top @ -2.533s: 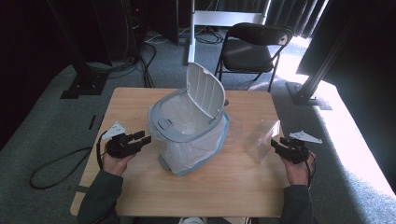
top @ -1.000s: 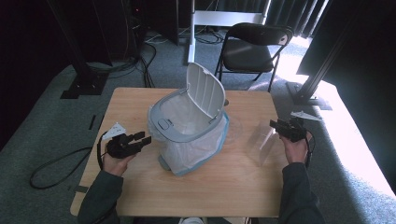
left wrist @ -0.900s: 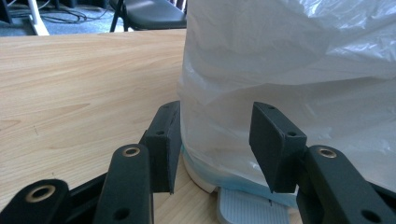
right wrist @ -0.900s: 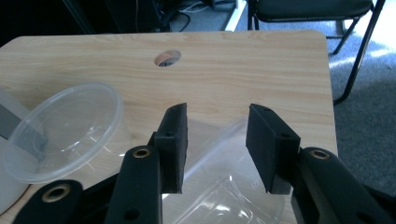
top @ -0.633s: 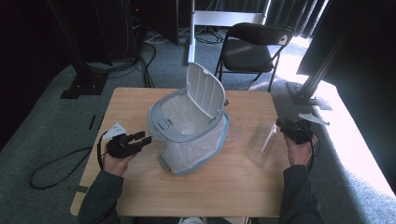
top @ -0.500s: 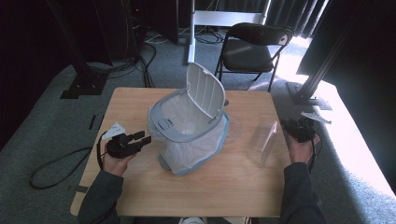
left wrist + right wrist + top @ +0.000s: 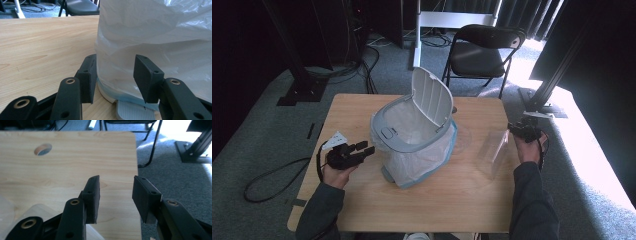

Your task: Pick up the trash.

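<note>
Leftmost, my left gripper [image 7: 362, 148] sits spread beside the lined bin [image 7: 414, 135], mid-table. Right of the bin stands a clear plastic cup [image 7: 493, 152]; my right gripper [image 7: 518, 129], just beyond it, is parted, empty.

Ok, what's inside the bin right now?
The bin stands with its lid up, and a white bag lines it and hangs over the outside. Only liner shows inside; the rim hides the bottom.

My left gripper [image 7: 364, 148] rests low near the table's left edge, jaws apart; my right gripper [image 7: 518, 129] hovers at the right edge, jaws apart and empty.
</note>
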Tool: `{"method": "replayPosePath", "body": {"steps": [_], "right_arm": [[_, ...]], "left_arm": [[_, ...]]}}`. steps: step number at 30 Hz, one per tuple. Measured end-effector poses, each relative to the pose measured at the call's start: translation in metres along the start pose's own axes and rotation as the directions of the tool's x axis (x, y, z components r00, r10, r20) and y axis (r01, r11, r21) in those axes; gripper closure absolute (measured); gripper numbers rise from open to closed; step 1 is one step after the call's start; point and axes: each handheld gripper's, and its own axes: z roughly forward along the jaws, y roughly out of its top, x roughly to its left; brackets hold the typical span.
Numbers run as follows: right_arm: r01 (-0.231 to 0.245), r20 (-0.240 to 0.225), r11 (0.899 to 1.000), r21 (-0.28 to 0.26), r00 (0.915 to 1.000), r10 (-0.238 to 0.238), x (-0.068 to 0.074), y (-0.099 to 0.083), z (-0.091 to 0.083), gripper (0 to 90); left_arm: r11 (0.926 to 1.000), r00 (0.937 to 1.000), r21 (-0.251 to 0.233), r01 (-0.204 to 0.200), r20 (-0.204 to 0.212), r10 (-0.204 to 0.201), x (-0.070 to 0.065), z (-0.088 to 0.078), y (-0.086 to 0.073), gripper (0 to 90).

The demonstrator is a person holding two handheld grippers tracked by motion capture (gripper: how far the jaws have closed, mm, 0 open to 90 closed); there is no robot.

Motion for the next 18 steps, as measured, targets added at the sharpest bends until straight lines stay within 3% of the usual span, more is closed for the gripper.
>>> {"method": "replayPosePath", "body": {"steps": [7,13,18], "right_arm": [[0.040,-0.084,0.997,0.069,0.9959,-0.034,-0.005,-0.011,0.005,67.2],[0.082,-0.143,0.994,0.073,0.9872,-0.071,-0.002,-0.021,0.000,67.6],[0.124,-0.164,0.989,0.084,0.9805,-0.109,0.004,-0.031,-0.006,64.1]], "left_arm": [[1.0000,1.0000,-0.001,-0.001,0.000,0.001,0.001,0.000,0.000,54.0],[1.0000,1.0000,0.000,0.000,0.001,0.000,0.000,0.001,0.000,53.8],[1.0000,1.0000,0.003,-0.006,0.002,0.006,-0.001,0.001,0.000,53.7]]}}
